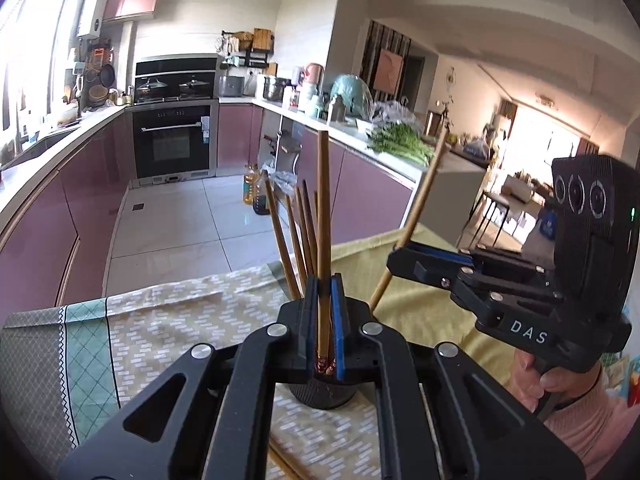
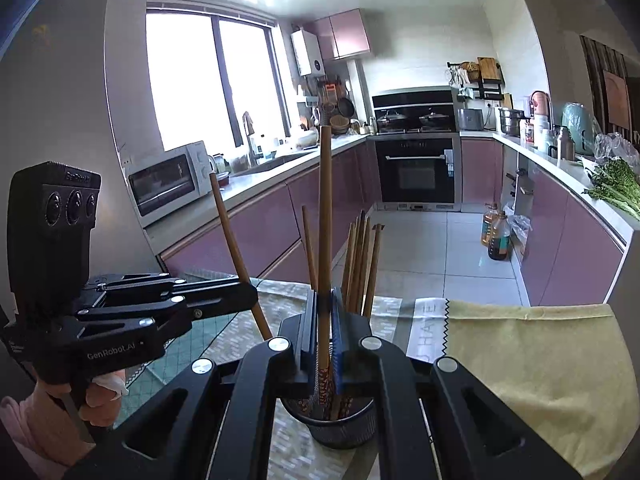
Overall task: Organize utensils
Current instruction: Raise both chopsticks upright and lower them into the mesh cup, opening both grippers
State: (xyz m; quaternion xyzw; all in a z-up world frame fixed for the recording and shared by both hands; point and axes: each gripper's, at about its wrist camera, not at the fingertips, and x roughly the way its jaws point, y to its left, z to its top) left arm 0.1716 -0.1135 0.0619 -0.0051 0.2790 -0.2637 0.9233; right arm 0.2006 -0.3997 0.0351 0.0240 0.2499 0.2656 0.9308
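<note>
A black mesh holder (image 2: 342, 426) stands on the cloth-covered table and holds several wooden chopsticks (image 2: 362, 264). It also shows in the left wrist view (image 1: 324, 394). My left gripper (image 1: 323, 320) is shut on one upright chopstick (image 1: 323, 216) with its patterned lower end over the holder. My right gripper (image 2: 322, 328) is shut on another upright chopstick (image 2: 325, 216), lower end in the holder's mouth. Each gripper shows in the other's view, the right (image 1: 404, 254) and the left (image 2: 250, 294), each gripping a slanted chopstick.
The table has a patterned green and beige cloth (image 1: 168, 332) and a yellow cloth (image 2: 532, 364). More chopsticks (image 1: 286, 462) lie on the cloth near me. Behind are purple kitchen cabinets (image 1: 60, 216), an oven (image 2: 416, 170) and oil bottles (image 2: 496, 236) on the floor.
</note>
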